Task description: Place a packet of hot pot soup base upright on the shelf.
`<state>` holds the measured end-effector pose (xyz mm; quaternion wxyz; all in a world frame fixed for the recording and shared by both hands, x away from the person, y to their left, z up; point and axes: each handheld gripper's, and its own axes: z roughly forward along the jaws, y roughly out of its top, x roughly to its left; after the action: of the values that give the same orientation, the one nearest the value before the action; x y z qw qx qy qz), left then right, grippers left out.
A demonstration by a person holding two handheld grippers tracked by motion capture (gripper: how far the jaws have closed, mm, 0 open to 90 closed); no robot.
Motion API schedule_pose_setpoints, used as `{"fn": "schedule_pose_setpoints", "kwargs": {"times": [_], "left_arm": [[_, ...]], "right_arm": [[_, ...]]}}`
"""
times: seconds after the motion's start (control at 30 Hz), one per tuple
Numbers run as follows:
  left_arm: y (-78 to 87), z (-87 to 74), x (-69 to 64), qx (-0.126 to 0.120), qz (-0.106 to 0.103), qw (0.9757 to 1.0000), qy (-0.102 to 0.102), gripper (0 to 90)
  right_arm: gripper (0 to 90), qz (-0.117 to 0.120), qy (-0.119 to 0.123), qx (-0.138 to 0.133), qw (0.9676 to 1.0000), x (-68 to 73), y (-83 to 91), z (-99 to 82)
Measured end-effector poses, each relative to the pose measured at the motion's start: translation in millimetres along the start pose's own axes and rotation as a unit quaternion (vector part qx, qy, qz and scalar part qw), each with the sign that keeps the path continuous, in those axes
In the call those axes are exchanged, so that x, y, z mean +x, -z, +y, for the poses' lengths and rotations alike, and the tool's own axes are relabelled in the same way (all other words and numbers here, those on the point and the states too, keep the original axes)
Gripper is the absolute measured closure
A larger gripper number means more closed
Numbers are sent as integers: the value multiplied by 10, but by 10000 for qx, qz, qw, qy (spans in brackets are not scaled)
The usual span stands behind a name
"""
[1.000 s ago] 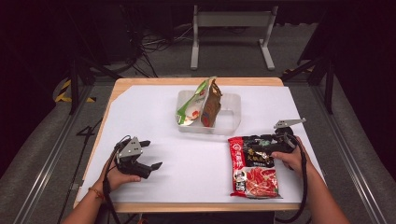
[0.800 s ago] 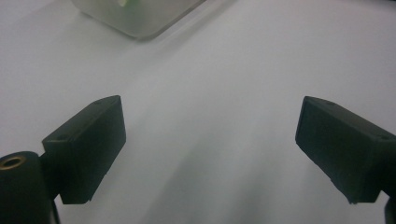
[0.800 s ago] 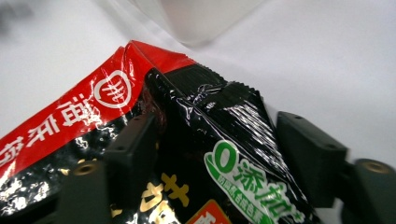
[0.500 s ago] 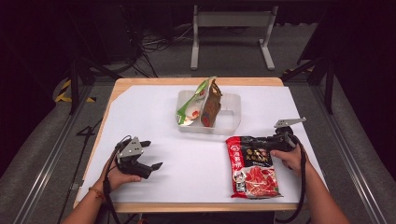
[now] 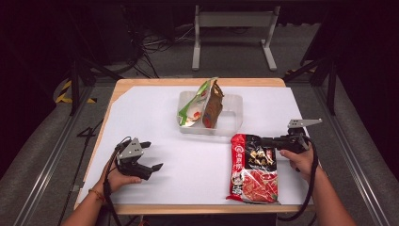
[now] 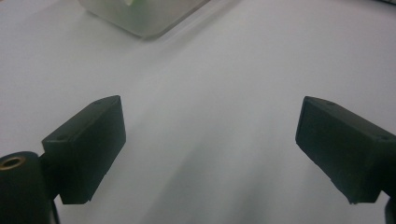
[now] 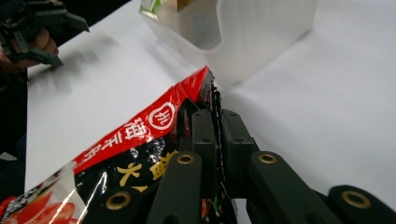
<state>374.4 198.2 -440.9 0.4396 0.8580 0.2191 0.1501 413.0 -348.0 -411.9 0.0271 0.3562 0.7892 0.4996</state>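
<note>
A red snack packet (image 5: 253, 169) with black print lies at the table's front right, its far end lifted slightly. My right gripper (image 5: 266, 141) has just been closing and is shut on that packet's upper right edge; in the right gripper view the packet's (image 7: 140, 135) thin edge is pinched between the jaws of my right gripper (image 7: 215, 122). My left gripper (image 5: 151, 155) rests at the front left, open with nothing between its jaws, and in the left gripper view its fingers (image 6: 86, 144) stand wide apart over bare white tabletop. A clear plastic bin (image 5: 229, 117) at the centre back holds a green packet (image 5: 192, 104) and a brown packet (image 5: 212, 109).
White paper covers the wooden table (image 5: 150, 122). The bin's wall (image 7: 252, 32) stands just beyond the pinched packet in the right gripper view, and the bin's corner (image 6: 140, 14) shows ahead of the left gripper. A metal stand (image 5: 233, 21) is on the floor behind the table.
The right gripper's jaws closed on the red packet's edge and it rose a little, lifting and shifting that end of the packet. The left gripper stayed put.
</note>
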Motion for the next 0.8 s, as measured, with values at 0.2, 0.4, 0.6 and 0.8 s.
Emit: {"fn": "schedule_pose_setpoints", "kwargs": {"times": [0.2, 0.4, 0.6, 0.8], "left_arm": [[15, 2, 1, -35, 12, 10000, 13, 93], [21, 3, 2, -53, 17, 10000, 25, 93], [33, 5, 5, -59, 104, 9999, 38, 93], [34, 8, 4, -82, 70, 9999, 58, 93]], "right_arm": [[872, -25, 210, -258, 9994, 212, 128, 131], [876, -55, 400, -503, 9979, 398, 243, 233], [879, -230, 647, -766, 9947, 609, 368, 341], [881, -414, 962, -894, 9905, 841, 456, 461]]}}
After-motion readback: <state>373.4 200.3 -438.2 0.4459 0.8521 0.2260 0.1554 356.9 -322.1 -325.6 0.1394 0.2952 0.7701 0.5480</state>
